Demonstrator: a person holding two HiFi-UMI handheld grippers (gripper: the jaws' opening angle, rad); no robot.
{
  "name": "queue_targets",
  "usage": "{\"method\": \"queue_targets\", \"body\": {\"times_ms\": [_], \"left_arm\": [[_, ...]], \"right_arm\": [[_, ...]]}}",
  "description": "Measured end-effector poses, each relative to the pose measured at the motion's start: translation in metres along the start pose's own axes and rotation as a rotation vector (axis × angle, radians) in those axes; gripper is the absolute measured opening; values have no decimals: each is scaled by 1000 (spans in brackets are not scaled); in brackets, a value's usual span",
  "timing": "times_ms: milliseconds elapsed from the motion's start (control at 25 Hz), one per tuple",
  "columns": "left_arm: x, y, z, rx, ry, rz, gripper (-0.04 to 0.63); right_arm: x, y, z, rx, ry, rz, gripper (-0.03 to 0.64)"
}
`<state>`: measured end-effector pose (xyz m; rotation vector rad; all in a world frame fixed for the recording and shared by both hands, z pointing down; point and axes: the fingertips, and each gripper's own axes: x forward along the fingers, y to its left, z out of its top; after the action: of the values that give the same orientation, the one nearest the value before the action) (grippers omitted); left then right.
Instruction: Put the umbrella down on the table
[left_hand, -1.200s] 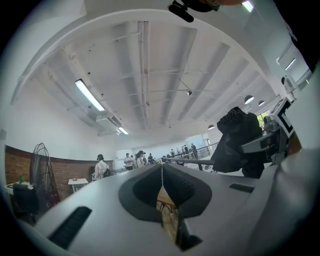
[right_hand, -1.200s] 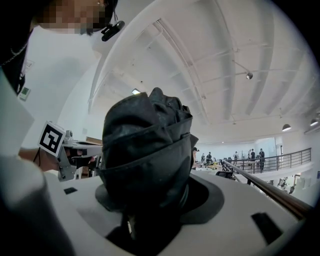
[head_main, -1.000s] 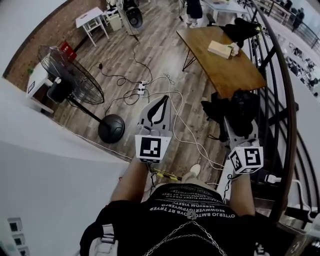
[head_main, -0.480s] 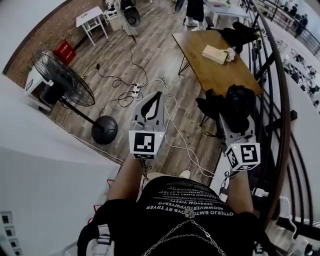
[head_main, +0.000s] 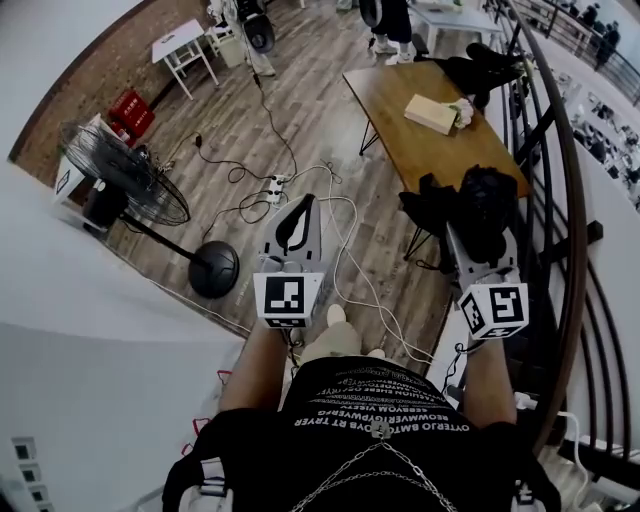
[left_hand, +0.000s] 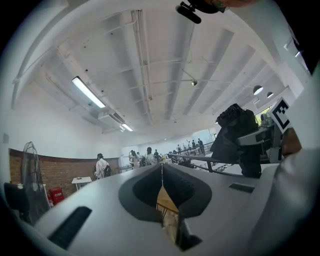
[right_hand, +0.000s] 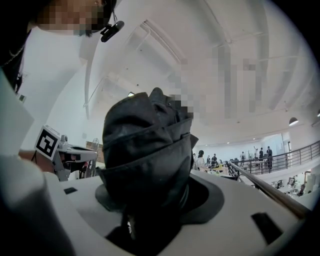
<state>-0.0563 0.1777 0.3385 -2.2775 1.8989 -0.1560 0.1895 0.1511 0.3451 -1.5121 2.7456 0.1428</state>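
Wooden table (head_main: 440, 150) stands on the plank floor (head_main: 330, 90) with a tan box (head_main: 432, 112) on it. Folded black umbrella (head_main: 487, 212) is up in the air by the table's near end, clamped in the right tongs (right_hand: 150, 197). Left tongs (left_hand: 161, 172) are closed tip to tip and empty.

surface: wooden table (head_main: 450, 150) | on it: pale box (head_main: 431, 113), dark bundle (head_main: 484, 67) at far end
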Motion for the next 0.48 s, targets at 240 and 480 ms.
{"method": "queue_targets", "body": {"times_ms": [240, 480], "left_arm": [[45, 7, -2, 9, -6, -28, 29], [92, 21, -3, 2, -20, -52, 29]], "right_arm": [[37, -8, -2, -6, -2, 12, 264], [80, -14, -1, -28, 0, 8, 264]]}}
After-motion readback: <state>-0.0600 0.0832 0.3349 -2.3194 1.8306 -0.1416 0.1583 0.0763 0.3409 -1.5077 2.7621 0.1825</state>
